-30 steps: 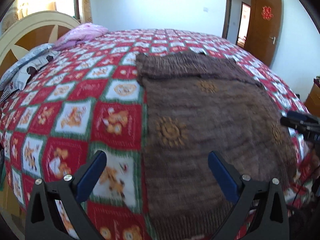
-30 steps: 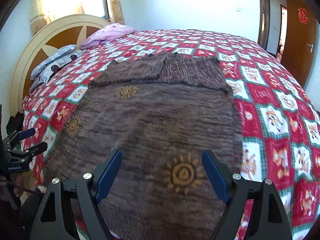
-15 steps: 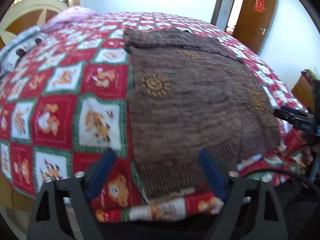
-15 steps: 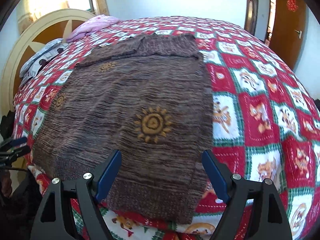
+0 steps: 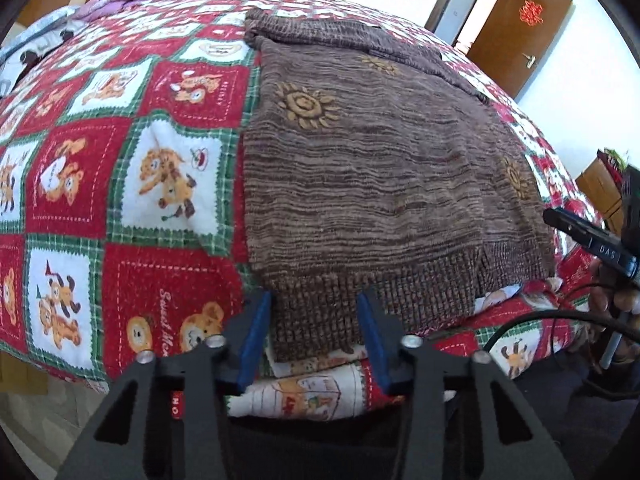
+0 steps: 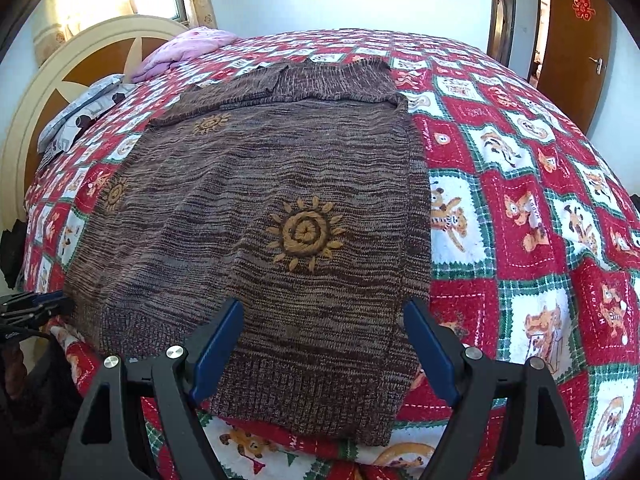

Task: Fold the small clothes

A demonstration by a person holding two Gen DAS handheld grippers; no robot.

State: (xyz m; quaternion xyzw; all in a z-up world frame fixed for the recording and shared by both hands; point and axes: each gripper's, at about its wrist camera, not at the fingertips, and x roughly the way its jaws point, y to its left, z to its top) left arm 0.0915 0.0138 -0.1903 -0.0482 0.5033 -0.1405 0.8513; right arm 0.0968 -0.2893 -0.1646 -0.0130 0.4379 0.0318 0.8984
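A brown knitted sweater (image 5: 380, 168) with orange sun motifs lies flat on the bed, its sleeves folded across the far end and its ribbed hem hanging over the near edge. My left gripper (image 5: 314, 320) is partly open, its blue fingers on either side of the hem's left corner (image 5: 316, 320). My right gripper (image 6: 322, 332) is wide open over the hem's right corner (image 6: 320, 384), not gripping it. The sweater (image 6: 272, 208) fills the middle of the right wrist view. Each gripper shows at the edge of the other's view.
A red, white and green patchwork bedspread (image 5: 80, 152) with cartoon animals covers the bed. Pillows (image 6: 84, 108) and a pink blanket (image 6: 188, 48) lie by the headboard (image 6: 48, 92). A brown door (image 5: 520, 28) stands at the far right. A cable (image 5: 560, 316) hangs at the right.
Both grippers have pulled back and down to the sweater's hem at the near bed edge. The left jaws have narrowed around the hem corner. The right jaws stay wide.
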